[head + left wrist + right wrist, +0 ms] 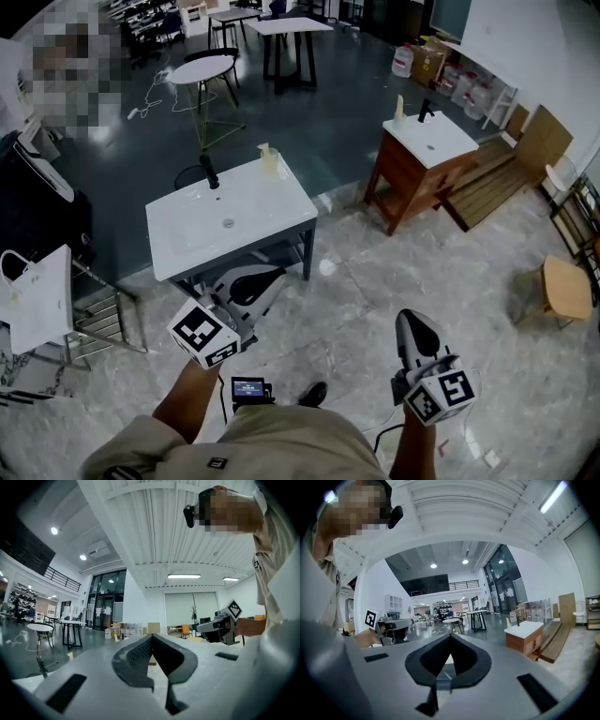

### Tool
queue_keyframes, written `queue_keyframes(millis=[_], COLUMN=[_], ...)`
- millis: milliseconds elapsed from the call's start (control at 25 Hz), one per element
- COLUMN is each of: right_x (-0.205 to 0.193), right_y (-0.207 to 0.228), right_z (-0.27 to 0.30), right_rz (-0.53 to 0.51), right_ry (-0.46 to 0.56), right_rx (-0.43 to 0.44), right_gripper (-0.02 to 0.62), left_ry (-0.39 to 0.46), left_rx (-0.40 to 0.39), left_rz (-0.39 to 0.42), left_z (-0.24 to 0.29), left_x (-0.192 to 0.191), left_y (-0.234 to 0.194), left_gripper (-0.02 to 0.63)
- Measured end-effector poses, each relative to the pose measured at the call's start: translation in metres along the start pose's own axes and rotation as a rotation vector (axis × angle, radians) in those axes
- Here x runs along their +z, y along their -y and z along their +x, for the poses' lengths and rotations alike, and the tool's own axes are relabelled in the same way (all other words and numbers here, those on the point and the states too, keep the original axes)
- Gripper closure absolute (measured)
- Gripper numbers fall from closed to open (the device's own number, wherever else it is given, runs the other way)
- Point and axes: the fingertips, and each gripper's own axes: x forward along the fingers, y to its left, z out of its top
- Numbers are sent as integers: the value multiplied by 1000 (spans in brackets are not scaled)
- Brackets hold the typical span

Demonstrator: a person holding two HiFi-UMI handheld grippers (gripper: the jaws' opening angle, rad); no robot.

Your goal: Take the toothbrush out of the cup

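- Left gripper (151,637): jaws pressed together, nothing between them; held low in front of the body in the head view.
- Right gripper (450,637): jaws likewise together, holding nothing; level with the left one, off at its 3 o'clock.
- Cup (271,162): at 12 o'clock from the left gripper and about 11 o'clock from the right gripper, well apart from both.
- Standing upright on the far right corner of the white sink (202,232), with the black faucet (208,172) at its 9 o'clock.
- Toothbrush (263,148): only a pale stick rising out of the cup, too small for detail.
- Second cup (398,109) on the wooden vanity (412,173), at 12 o'clock from the right gripper, well apart.
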Motion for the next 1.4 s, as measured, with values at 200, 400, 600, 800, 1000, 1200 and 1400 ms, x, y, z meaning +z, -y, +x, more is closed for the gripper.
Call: queue_keyframes(millis=[200,400,600,800,1000,1200,1400], right_x=[13,17,17,17,13,17,-1], right_y=[57,104,140,179,202,219,237], right_z=[18,38,71,121,197,281,349], right_rz=[13,31,25,15,21,34,64], right_ry=[11,14,7,-8,-58,-101,-164], right_rx=[31,21,-1,-55,-56,-25,-8], right_gripper=[592,592,592,592,591,592,591], left_ry=[-15,-21,-8,-24,-61,-139,-237], left_rx=[8,32,49,101,214,356,536], left_rz=[13,23,9,-20,-24,-48,-142], left_z=[66,114,156,198,232,255,264], left_x=[6,8,-7,-40,-73,-121,-203], left_y=[-7,-35,-83,-168,-279,-393,-498], left_gripper=[600,600,600,600,600,598,493])
